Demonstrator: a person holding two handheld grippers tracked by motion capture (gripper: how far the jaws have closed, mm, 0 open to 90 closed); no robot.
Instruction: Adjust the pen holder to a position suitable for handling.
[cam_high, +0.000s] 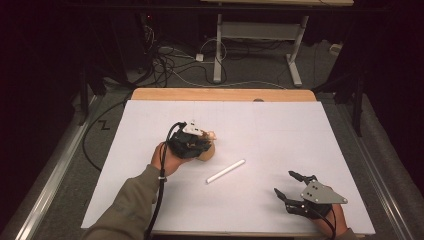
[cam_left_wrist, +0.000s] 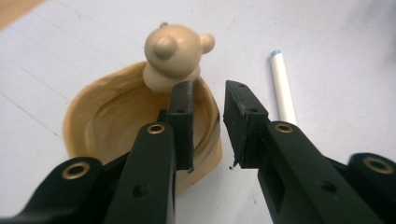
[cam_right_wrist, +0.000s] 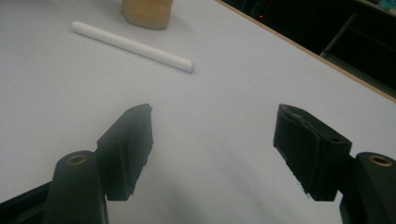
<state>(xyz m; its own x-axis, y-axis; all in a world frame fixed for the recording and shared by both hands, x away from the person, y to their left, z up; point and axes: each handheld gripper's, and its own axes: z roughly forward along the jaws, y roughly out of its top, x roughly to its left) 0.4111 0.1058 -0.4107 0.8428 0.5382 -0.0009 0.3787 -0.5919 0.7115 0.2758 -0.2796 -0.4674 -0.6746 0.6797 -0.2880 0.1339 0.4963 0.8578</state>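
The left gripper (cam_high: 202, 145) sits over a shallow tan wooden dish (cam_left_wrist: 140, 126) with a small beige bear-shaped figure (cam_left_wrist: 173, 56) standing at its far edge, a little left of the middle of the white sheet-covered table (cam_high: 280, 125). In the left gripper view its jaws stand a narrow gap apart, one jaw over the inside of the dish and the other just outside the rim, so the wall of the dish lies between them; I cannot tell whether the pads touch it, and nothing is gripped. A slim white cylindrical stick (cam_high: 226, 171) lies just to the right of the dish, flat on the table and apart from both tools. The right gripper (cam_high: 290, 187) rests near the right front corner of the table, jaws spread wide and holding nothing, pointing towards the stick, which lies well apart from it. To my eye the work is only starting: the left tool seems lined up to pinch the dish's rim, but the dish sits flat on the table, the stick is untouched, and the closing, lifting and anything involving the stick all remain to be done.
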